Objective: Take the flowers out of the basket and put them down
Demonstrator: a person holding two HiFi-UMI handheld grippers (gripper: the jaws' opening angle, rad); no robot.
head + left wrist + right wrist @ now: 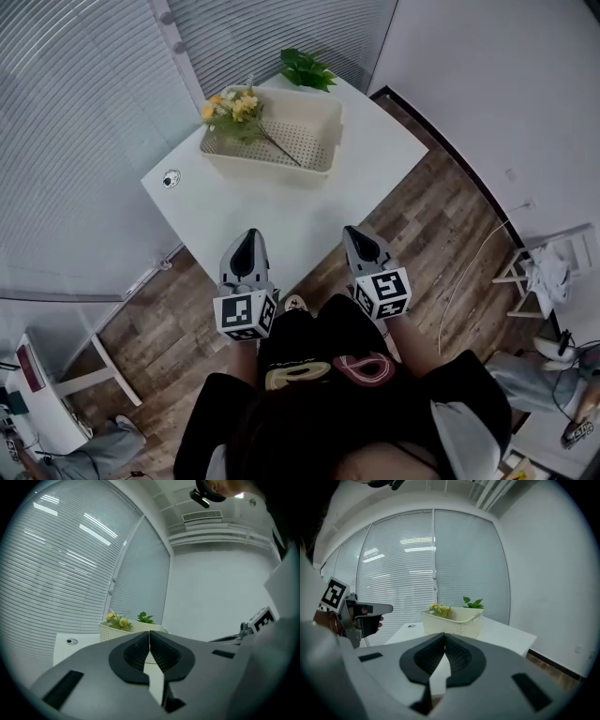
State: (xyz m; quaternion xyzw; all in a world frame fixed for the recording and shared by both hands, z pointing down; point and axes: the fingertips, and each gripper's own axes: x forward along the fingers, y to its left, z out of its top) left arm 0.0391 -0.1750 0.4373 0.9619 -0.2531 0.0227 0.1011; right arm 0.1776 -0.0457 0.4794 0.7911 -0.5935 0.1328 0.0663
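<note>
While the flowers lie in the basket, heads at its left end, the left gripper and right gripper are well apart from it, jaws pressed together, empty. The approach seems in hand; next, one must reach the basket, open, and take the stem.

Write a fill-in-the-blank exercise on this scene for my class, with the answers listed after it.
1. The flowers in the basket have ____ blooms.
2. The basket stands on a ____ table.
3. The left tool and the right tool both have their jaws ____.
4. The plant beyond the basket has ____ leaves.
Missing words: yellow; white; shut; green.
</note>
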